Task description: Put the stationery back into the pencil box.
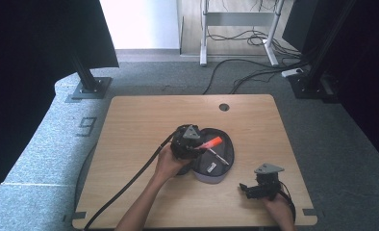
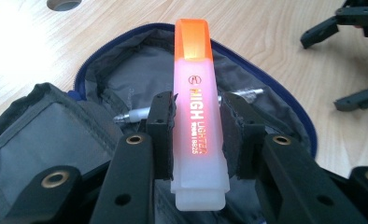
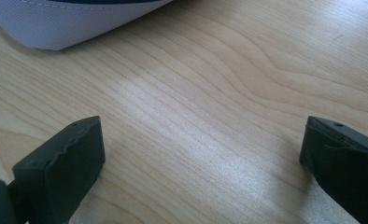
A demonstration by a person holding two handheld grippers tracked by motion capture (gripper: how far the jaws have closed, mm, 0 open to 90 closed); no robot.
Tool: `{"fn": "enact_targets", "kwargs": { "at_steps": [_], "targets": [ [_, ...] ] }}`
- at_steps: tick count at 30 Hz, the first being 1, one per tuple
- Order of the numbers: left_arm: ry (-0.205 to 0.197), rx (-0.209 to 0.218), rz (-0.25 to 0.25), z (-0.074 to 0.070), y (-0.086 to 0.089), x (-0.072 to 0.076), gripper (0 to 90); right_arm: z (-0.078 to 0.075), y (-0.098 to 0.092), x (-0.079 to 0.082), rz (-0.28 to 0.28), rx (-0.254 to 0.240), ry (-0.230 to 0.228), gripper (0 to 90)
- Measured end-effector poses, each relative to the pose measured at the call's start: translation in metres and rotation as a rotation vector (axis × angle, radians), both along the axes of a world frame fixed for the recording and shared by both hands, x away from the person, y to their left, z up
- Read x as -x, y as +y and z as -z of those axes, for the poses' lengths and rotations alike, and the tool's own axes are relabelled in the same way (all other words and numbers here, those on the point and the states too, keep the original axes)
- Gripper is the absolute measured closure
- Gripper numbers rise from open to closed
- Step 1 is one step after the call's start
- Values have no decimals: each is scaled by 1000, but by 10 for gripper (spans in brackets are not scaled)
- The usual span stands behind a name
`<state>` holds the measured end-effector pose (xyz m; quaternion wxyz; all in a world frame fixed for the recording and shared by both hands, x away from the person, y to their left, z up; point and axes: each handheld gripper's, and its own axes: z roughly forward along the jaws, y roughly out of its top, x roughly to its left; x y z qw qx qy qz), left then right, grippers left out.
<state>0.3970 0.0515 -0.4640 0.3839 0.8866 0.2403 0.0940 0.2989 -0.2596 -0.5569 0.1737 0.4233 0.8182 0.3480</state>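
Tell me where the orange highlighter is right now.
The highlighter is clamped in the left gripper, held over the open pencil case at mid-table in the high view, above a silver pen.

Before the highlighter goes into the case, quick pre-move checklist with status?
1. Left hand-held gripper clamps the highlighter on both sides: ok.
2. Orange cap on the highlighter: ok.
3. Pencil case unzipped and open under it: ok.
4. Spot in the case free: not ok, a pen lies across it.
5. Right hand-held gripper open, on the table beside the case: ok.
6. Grip firmness: cannot tell.
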Motion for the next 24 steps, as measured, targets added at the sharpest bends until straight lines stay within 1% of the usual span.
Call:
{"fn": "enact_targets", "kwargs": {
  "at_steps": [2,3,6,9,12,19,24],
  "targets": [
    [0,-5,-1,2,-3,-3,667,0,0,0,0,0,0,0],
    [-1,-1,-2,3,-5,-4,667,0,0,0,0,0,0,0],
    [14,12,-7,7,-8,-8,667,0,0,0,0,0,0,0],
    [17,-2,-7,13,-12,-11,667,0,0,0,1,0,-1,0],
    [24,0,-7,18,-16,-12,667,0,0,0,0,0,0,0],
    [43,-25,6,30,-24,-12,667,0,0,0,0,0,0,0],
    [54,-55,10,38,-28,-12,666,0,0,0,-1,1,-1,0]
  ]
}}
